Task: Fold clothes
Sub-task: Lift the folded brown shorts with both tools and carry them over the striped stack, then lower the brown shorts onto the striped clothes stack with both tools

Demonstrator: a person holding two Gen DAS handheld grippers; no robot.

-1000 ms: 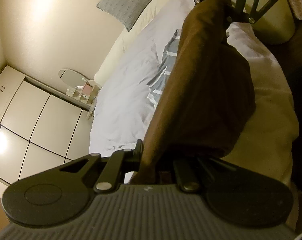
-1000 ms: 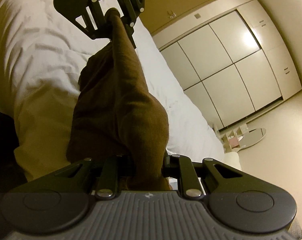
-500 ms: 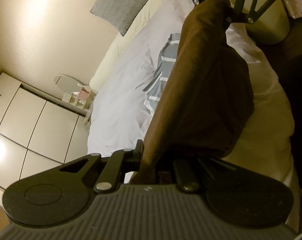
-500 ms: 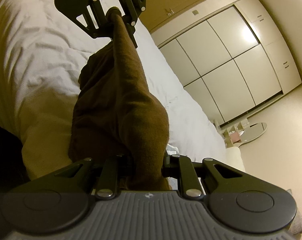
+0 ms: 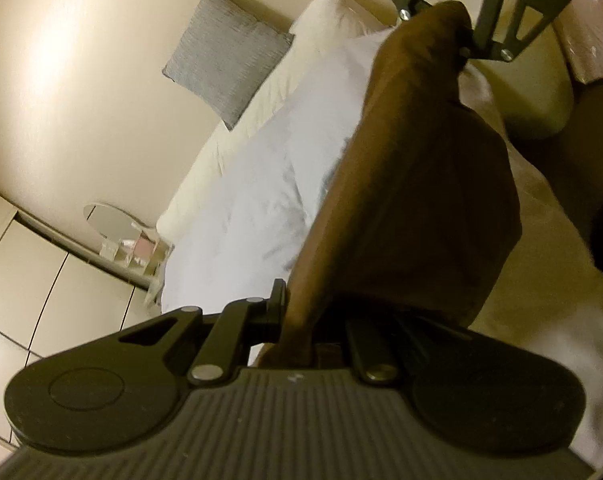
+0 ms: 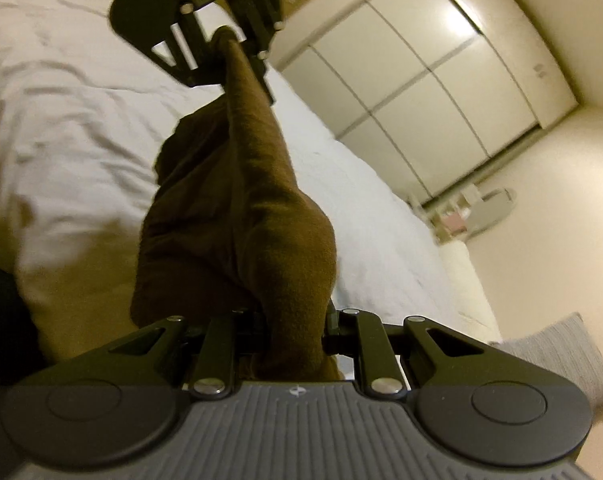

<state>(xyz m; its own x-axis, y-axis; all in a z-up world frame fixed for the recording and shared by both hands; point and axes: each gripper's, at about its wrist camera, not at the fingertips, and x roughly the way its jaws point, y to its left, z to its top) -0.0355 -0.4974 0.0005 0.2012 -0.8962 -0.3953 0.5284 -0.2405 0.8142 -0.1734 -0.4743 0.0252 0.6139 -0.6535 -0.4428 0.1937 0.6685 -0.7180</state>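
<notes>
Above the white bed (image 5: 261,200), both tools — left tool (image 5: 297,320), right tool (image 6: 293,320) — clamp the brown garment (image 5: 413,200) stretched between them.

brown garment (image 5: 421,208) stretched taut in air above bed, lower part hanging in bunched folds.

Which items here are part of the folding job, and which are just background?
In the job:
brown garment, stretched between both grippers
left gripper, clamped on it
right gripper, clamped on it
white bed beneath

Just there:
grey cushion
wardrobe doors
oval mirror
</notes>
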